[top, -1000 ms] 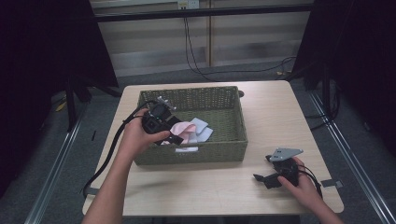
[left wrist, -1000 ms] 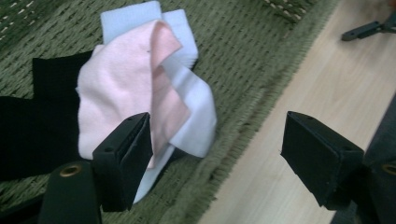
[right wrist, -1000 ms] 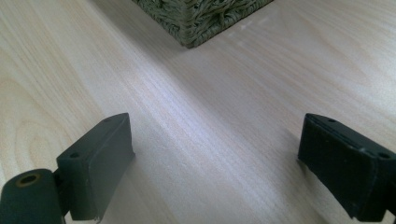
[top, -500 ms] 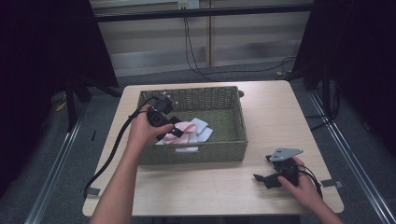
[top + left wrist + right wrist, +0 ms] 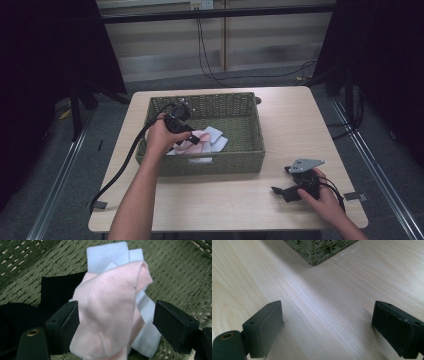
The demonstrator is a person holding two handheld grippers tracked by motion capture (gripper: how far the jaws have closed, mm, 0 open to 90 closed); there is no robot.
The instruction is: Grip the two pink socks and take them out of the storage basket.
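Observation:
A green woven basket (image 5: 210, 167) stands on the table's middle. Inside it lie a pink sock (image 5: 199, 135), pale blue socks (image 5: 216, 139) and a black cloth (image 5: 53, 287). My left gripper (image 5: 191, 139) reaches into the basket from its left side. In the left gripper view the pink sock (image 5: 107, 310) bulges up between the wide-apart jaws of the left gripper (image 5: 116, 325); it touches the left jaw, and a gap remains at the right jaw. A pale blue sock (image 5: 107, 253) lies beneath it. My right gripper (image 5: 281, 192) rests open on the bare table near the front right.
The basket's corner (image 5: 319, 250) shows ahead of the right gripper (image 5: 332, 330), with bare light wood table (image 5: 324, 302) between. A black cable (image 5: 120, 170) trails from the left gripper over the table's left edge. A small tape mark (image 5: 359, 196) sits at the right edge.
My left hand has shifted slightly farther into the basket over the socks. The right hand and its gripper have stayed put.

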